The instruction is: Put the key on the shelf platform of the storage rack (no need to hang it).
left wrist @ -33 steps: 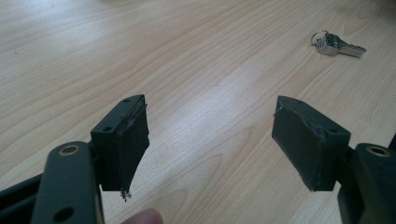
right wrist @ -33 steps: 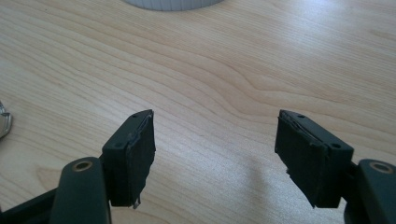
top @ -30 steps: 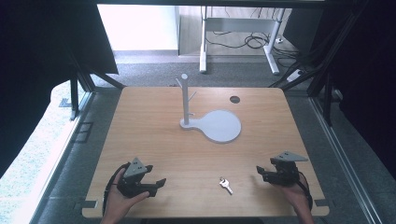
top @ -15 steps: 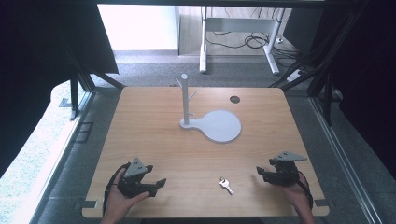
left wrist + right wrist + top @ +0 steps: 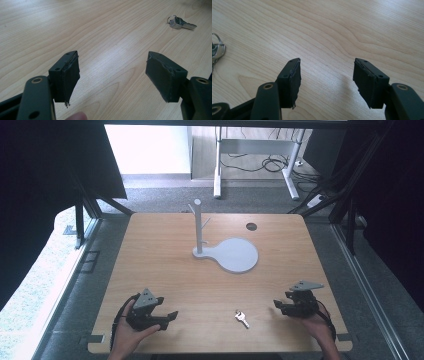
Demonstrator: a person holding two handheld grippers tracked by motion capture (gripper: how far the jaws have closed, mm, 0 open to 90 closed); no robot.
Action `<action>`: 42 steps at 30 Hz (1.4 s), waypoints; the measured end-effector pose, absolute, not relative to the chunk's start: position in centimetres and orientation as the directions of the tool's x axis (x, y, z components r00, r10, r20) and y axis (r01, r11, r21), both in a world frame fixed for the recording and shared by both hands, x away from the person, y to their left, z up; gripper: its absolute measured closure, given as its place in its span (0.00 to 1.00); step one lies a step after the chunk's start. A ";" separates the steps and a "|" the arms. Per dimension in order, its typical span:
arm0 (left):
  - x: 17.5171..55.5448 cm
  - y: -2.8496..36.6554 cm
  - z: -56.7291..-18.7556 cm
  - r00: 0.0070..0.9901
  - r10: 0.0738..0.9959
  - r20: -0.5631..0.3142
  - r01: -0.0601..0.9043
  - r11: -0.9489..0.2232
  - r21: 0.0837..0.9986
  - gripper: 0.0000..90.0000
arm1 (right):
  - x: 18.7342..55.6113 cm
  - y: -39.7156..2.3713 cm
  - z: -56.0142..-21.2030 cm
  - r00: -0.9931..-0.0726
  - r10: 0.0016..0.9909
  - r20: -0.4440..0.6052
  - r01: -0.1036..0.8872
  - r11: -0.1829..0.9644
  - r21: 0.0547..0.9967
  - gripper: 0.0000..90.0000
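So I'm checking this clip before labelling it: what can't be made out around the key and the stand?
- Key, high view: too small to read its teeth or count the rings.
- Key ring, right gripper view: cut off by the left edge.
- Stand, high view: its side pegs are too thin to count surely.
- Left tongs, high view: the hand hides the grip beneath them.

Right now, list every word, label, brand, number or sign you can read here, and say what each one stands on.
None can be read.
key: its head shows faint ridged marks in the left gripper view, too small and blurred to read.
grey stand, wooden table and both grippers' black jaws: no print to be seen.
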State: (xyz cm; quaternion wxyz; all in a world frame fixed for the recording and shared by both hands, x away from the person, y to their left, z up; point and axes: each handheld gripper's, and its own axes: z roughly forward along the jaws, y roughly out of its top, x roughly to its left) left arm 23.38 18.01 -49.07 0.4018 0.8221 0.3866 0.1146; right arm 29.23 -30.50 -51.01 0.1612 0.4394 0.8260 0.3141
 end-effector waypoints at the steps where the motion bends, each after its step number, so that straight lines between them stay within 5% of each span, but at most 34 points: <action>1: 23.4 18.0 -49.1 0.676 0.727 -0.123 0.544 -0.379 0.749 0.30 | 29.3 -30.4 -50.8 -0.563 0.826 0.009 0.629 0.421 0.654 0.45; 24: 23.3 17.5 -49.2 0.686 0.716 -0.129 0.543 -0.386 0.746 0.30 | 30.6 -27.4 -44.8 -0.675 0.738 -0.014 0.614 0.572 0.543 0.55; 42: 23.4 17.5 -49.2 0.687 0.715 -0.129 0.545 -0.389 0.743 0.30 | 31.8 -23.6 -43.8 -0.739 0.674 -0.021 0.608 0.680 0.409 0.55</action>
